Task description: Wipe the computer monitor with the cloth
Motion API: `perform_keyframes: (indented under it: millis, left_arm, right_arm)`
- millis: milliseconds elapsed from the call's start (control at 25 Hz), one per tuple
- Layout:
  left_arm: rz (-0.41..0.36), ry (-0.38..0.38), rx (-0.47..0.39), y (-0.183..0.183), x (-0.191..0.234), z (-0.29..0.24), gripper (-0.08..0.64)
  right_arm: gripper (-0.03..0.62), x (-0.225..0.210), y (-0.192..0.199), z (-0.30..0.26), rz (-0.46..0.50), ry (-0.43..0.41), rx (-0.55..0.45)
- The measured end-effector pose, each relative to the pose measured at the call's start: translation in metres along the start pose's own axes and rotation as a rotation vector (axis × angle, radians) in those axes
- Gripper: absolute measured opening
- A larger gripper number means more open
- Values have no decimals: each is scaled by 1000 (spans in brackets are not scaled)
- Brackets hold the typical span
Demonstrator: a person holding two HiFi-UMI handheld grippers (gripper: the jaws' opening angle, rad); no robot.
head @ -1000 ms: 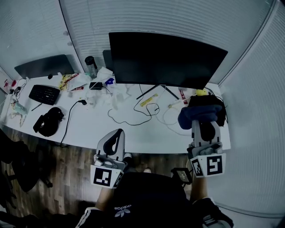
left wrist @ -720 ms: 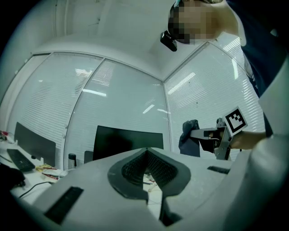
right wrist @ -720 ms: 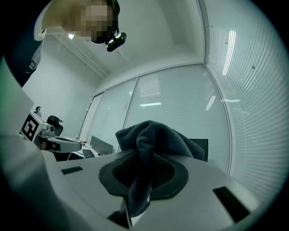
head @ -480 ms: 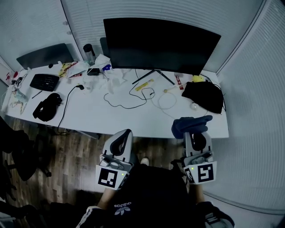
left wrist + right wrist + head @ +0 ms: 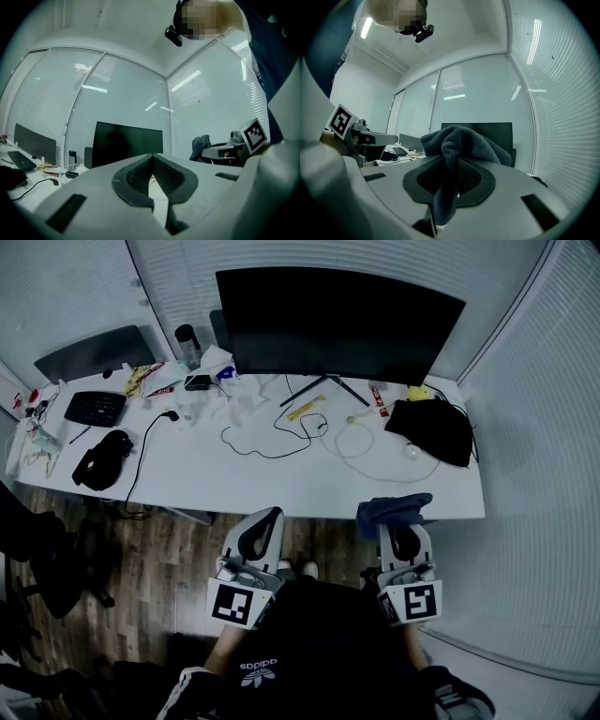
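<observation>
The black computer monitor (image 5: 337,324) stands at the back of the white desk (image 5: 234,488), its screen dark; it also shows in the left gripper view as the monitor (image 5: 127,143) and, partly hidden, behind the cloth as the monitor (image 5: 497,133). A dark blue cloth (image 5: 392,512) is pinched in my right gripper (image 5: 401,532), bunched above the jaws; the same cloth (image 5: 459,145) fills that gripper's view. The right gripper sits just off the desk's front edge. My left gripper (image 5: 258,535) is shut and holds nothing, also in front of the desk.
On the desk lie a black bag (image 5: 436,432), looped cables (image 5: 281,442), white crumpled papers (image 5: 211,381), a dark bottle (image 5: 189,343), a keyboard (image 5: 94,409) and black headphones (image 5: 101,460). A second dark screen (image 5: 94,354) stands at the left. Glass walls with blinds close the corner.
Both grippers have drawn back from over the desk toward my body. The right gripper carried the cloth away from the black bag to the desk's front edge.
</observation>
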State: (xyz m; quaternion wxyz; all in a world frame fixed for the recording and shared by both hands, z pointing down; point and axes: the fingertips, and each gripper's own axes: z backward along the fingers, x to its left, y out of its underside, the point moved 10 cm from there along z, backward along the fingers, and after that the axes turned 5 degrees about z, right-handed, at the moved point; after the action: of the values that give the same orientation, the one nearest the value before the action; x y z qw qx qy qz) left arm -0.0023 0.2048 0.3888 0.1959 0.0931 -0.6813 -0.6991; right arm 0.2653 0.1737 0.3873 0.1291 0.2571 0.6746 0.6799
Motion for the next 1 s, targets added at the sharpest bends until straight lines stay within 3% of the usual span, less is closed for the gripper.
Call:
perform_keyframes:
  millis: [320, 1000]
  left_arm:
    - [1, 20, 51, -1, 21, -1, 5]
    - [2, 49, 52, -4, 47, -5, 6]
  right_arm:
    - [46, 17, 8, -17, -37, 2, 66]
    - [46, 31, -3, -38, -50, -3, 82]
